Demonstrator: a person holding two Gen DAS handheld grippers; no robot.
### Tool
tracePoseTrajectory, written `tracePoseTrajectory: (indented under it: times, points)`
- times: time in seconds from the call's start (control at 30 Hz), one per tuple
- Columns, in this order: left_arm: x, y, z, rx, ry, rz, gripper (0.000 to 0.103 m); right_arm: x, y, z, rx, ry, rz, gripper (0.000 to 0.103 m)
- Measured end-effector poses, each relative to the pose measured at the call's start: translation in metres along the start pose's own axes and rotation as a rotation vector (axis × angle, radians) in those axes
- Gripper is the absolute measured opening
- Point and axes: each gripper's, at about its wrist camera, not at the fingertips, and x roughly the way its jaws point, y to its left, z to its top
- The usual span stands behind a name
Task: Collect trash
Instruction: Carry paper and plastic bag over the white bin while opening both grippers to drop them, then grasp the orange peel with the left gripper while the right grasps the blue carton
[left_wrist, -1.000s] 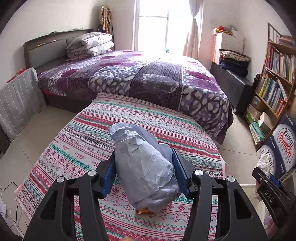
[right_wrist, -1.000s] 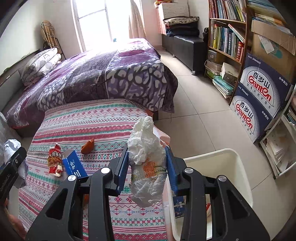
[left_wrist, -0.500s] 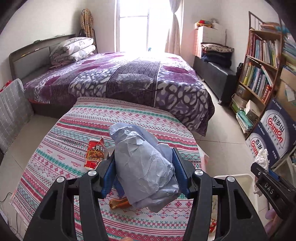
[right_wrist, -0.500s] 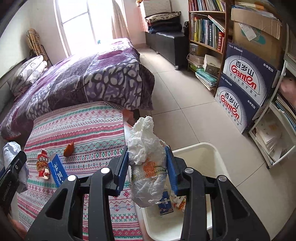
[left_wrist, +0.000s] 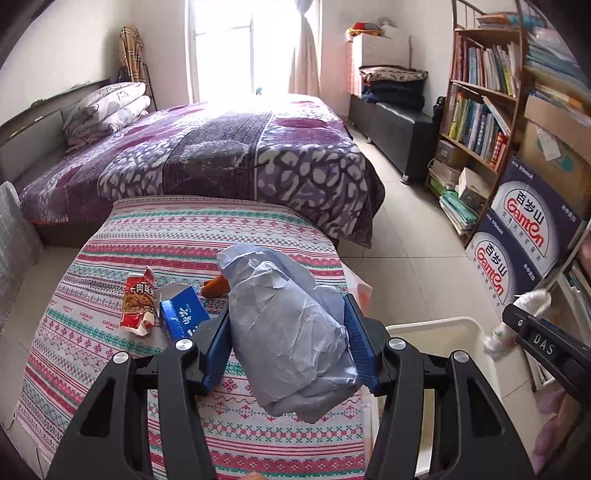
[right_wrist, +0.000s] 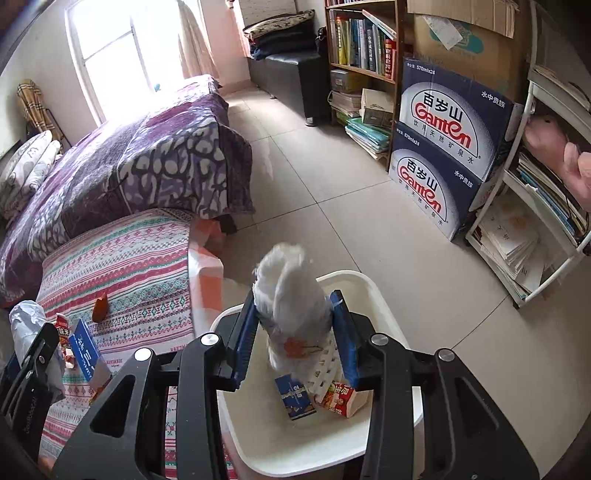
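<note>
My left gripper (left_wrist: 286, 321) is shut on a crumpled grey-blue plastic bag (left_wrist: 291, 339), held over the right part of the patterned tablecloth (left_wrist: 184, 236). A red snack packet (left_wrist: 138, 299), a blue carton (left_wrist: 184, 314) and a small orange piece (left_wrist: 216, 286) lie on the cloth to its left. My right gripper (right_wrist: 293, 317) is shut on a white crumpled wad (right_wrist: 288, 288) above the white bin (right_wrist: 373, 291), which stands on the floor at the table's right edge. A small blue carton (right_wrist: 294, 397) and a red-and-white packet (right_wrist: 338, 398) lie in the bin.
A bed with a purple cover (left_wrist: 221, 158) stands behind the table. A bookshelf (left_wrist: 476, 110), stacked water boxes (right_wrist: 443, 147) and a white rack (right_wrist: 535, 221) line the right wall, and a black bench (left_wrist: 391, 125) sits farther back. Tiled floor lies between the bed and the shelves.
Both grippers have swung to the right with their loads. The right one now hangs over the bin instead of the table's edge. The packet, carton and orange piece have come into the left wrist view.
</note>
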Motion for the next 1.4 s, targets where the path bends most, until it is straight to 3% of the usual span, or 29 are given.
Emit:
tracePoseTrajectory:
  times: [0.1,0.23,0.37,0.73,0.97,1.1,1.4]
  points:
    - [0.001,-0.013,-0.001,0.025,0.005,-0.02,0.055,0.0,-0.011,0.0,0.021,0.001,-0.011,0.043]
    - [-0.001,-0.031,-0.004,0.057,0.008,-0.052,0.055,-0.001,-0.028,0.001,0.066,-0.006,-0.039,0.062]
    - [-0.002,-0.046,-0.007,0.084,0.011,-0.081,0.055,-0.001,-0.043,0.003,0.113,-0.012,-0.066,0.074]
    - [0.001,-0.083,-0.019,0.137,0.06,-0.164,0.056,-0.005,-0.086,0.006,0.22,-0.035,-0.125,0.086]
    - [0.004,-0.107,-0.026,0.166,0.099,-0.257,0.057,-0.005,-0.108,0.006,0.267,-0.031,-0.148,0.087]
    - [0.002,-0.119,-0.032,0.19,0.108,-0.306,0.075,-0.006,-0.117,0.006,0.28,-0.038,-0.166,0.09]
    - [0.01,-0.109,-0.032,0.166,0.145,-0.311,0.08,-0.003,-0.121,0.006,0.31,-0.024,-0.17,0.094]
